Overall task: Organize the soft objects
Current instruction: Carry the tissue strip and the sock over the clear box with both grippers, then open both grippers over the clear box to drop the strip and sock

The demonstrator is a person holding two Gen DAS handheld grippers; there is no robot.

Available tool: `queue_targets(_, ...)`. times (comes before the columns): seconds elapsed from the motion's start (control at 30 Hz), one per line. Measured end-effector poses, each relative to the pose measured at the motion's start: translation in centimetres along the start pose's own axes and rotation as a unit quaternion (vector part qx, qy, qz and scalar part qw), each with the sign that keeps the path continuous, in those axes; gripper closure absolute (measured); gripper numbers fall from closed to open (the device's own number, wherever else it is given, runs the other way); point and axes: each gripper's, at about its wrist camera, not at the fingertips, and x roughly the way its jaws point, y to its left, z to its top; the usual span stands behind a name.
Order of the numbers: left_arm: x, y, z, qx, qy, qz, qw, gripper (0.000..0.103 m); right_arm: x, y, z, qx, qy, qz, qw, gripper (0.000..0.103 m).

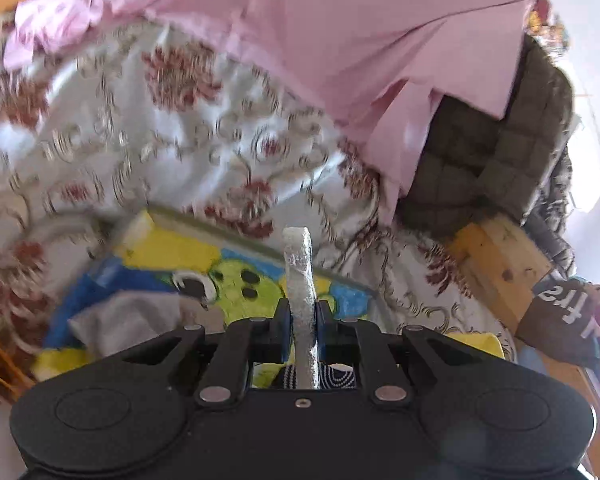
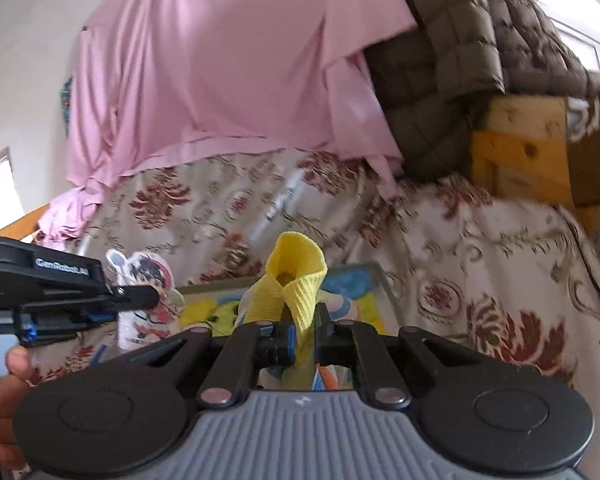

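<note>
My left gripper (image 1: pixel 301 320) is shut on a white sock (image 1: pixel 298 268) that stands up between its pads, over a colourful cartoon mat (image 1: pixel 204 268) on the floral bedspread (image 1: pixel 140 132). A grey cloth (image 1: pixel 128 316) lies on the mat's left part. My right gripper (image 2: pixel 302 332) is shut on a yellow ribbed sock (image 2: pixel 296 276) whose cuff sticks up above the pads. In the right wrist view the left gripper (image 2: pixel 140 296) shows at the left edge, holding the white sock with a cartoon print (image 2: pixel 148 292); the mat (image 2: pixel 356 284) lies beyond.
A pink sheet (image 2: pixel 228 60) hangs at the back over the bed, beside a dark quilted blanket (image 2: pixel 460 48) on a wooden frame (image 2: pixel 520 152). A brown bag with white letters (image 1: pixel 560 312) lies at the right.
</note>
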Motion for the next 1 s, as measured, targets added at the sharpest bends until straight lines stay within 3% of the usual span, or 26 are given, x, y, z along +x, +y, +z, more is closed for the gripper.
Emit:
queue_targets(0.3, 4.6, -1.0, -1.6, -0.01, 0.065, -0.002, 0.9978, 0.09, 1.4, -2.5, -0.8, 0.032, 0.037, -0.009, 0.999, 0.084)
queue_targets(0.47, 4.7, -1.5, -2.0, 0.017, 0.074, 0.033, 0.9965, 0.088, 1.5, -2.1, -0.9, 0.022, 0.049, 0.003, 0.999, 0.081)
queue_targets(0.73, 3.9, -1.0, -1.8, 0.022, 0.08, 0.066, 0.9944, 0.072, 1.3, -1.6, -1.0, 0.018, 0.061, 0.014, 0.998, 0.047)
queue_targets(1.0, 0.7, -1.3, -1.7, 0.026, 0.065, 0.073, 0.9949, 0.051, -0.4, -1.7, -0.3, 0.029, 0.05, 0.018, 0.998, 0.021)
